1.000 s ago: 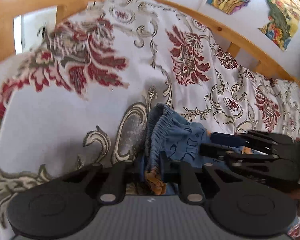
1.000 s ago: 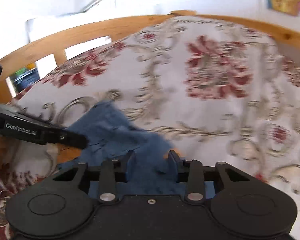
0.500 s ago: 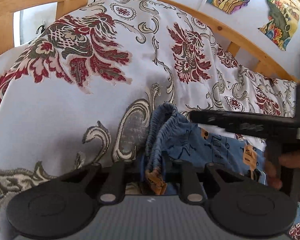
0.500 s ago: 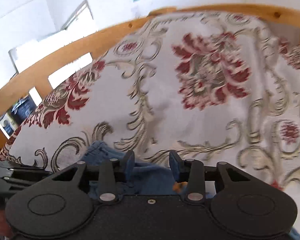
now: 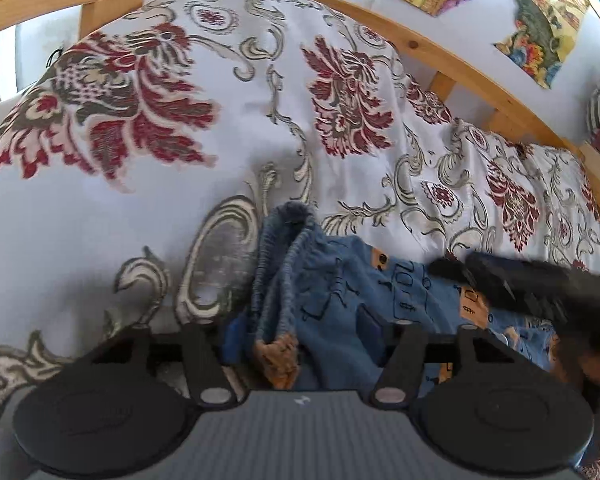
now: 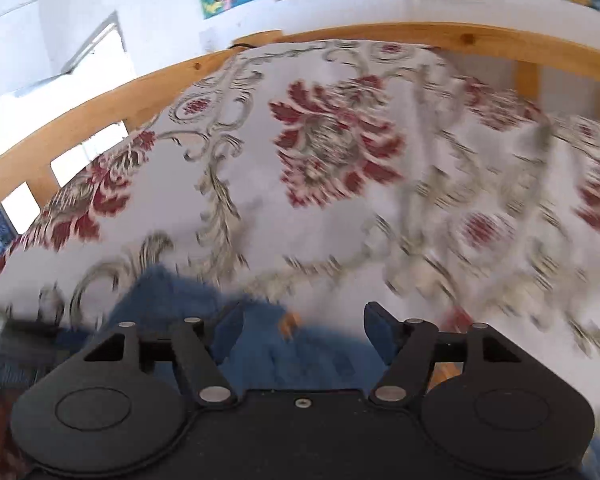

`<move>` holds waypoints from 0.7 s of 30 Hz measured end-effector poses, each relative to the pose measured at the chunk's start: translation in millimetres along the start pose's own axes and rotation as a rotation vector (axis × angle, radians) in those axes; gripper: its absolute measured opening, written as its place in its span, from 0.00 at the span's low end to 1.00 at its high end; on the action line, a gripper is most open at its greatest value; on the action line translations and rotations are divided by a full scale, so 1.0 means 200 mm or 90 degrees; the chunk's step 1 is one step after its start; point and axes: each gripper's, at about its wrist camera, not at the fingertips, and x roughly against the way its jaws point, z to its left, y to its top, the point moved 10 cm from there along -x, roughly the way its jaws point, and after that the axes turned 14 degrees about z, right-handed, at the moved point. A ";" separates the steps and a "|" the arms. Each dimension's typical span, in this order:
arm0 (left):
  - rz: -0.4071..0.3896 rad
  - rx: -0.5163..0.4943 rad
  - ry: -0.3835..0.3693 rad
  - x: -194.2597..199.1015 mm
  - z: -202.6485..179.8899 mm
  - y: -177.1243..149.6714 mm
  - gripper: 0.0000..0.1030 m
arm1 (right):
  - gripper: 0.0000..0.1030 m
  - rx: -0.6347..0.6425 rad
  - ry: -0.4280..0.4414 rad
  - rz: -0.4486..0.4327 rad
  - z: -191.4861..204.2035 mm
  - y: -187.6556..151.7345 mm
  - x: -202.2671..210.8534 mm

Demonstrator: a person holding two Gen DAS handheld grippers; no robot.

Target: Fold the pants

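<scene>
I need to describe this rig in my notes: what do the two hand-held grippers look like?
Both match: the left hand-held gripper and right hand-held gripper have matte black bodies with two round discs, silver pivot pins, angular black linkages and blue finger pads. No cables or sleeves show.

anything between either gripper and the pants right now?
Nothing visible. The left gripper is open with the gathered waistband of the blue pants bunched directly between its fingers. The right gripper is open with blurred blue fabric between its fingers. Around the pants only the floral bedspread shows.
</scene>
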 end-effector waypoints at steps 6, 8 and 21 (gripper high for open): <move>0.001 0.000 0.003 0.00 -0.01 -0.01 0.65 | 0.67 0.044 -0.138 0.031 0.05 -0.38 0.14; 0.000 -0.002 0.007 0.00 -0.01 -0.01 0.66 | 0.67 0.085 -0.185 0.030 0.10 -0.46 0.13; 0.009 -0.019 0.108 -0.04 0.01 -0.02 0.23 | 0.67 0.171 -0.293 0.019 0.18 -0.57 0.01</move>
